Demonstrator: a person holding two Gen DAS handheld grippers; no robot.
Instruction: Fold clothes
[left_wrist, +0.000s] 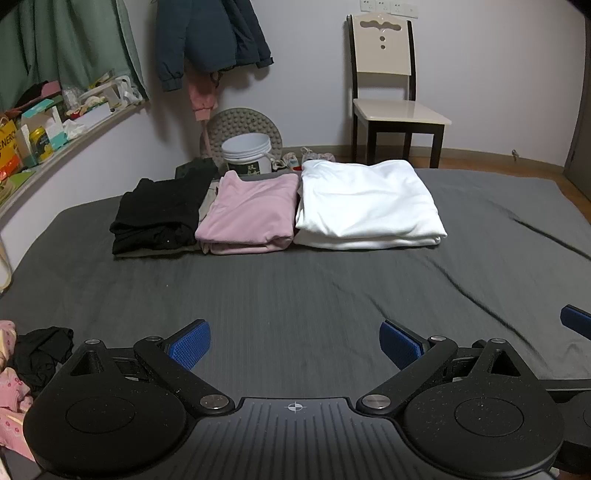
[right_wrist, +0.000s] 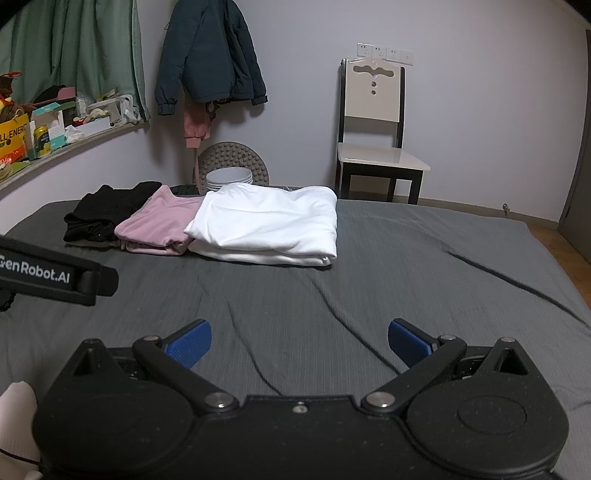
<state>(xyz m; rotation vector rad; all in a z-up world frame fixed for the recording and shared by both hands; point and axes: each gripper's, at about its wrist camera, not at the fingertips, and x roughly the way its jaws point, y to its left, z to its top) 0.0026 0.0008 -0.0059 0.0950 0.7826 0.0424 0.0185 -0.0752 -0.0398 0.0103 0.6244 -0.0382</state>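
Three folded garments lie in a row at the far side of the grey bed (left_wrist: 295, 295): a black one (left_wrist: 159, 214), a pink one (left_wrist: 251, 218) and a white one (left_wrist: 365, 206). The right wrist view shows the same black (right_wrist: 103, 218), pink (right_wrist: 159, 221) and white (right_wrist: 269, 229) stacks. My left gripper (left_wrist: 295, 345) is open over bare sheet, well short of the stacks. My right gripper (right_wrist: 299, 343) is open too, empty, beside the left one. A heap of unfolded black and pink clothes (left_wrist: 22, 365) lies at the near left.
A chair (left_wrist: 391, 92) stands beyond the bed against the wall. A white bucket (left_wrist: 247, 151) and a round studded mat sit on the floor behind the stacks. A dark jacket (left_wrist: 210, 40) hangs on the wall. A cluttered windowsill (left_wrist: 48, 129) runs along the left.
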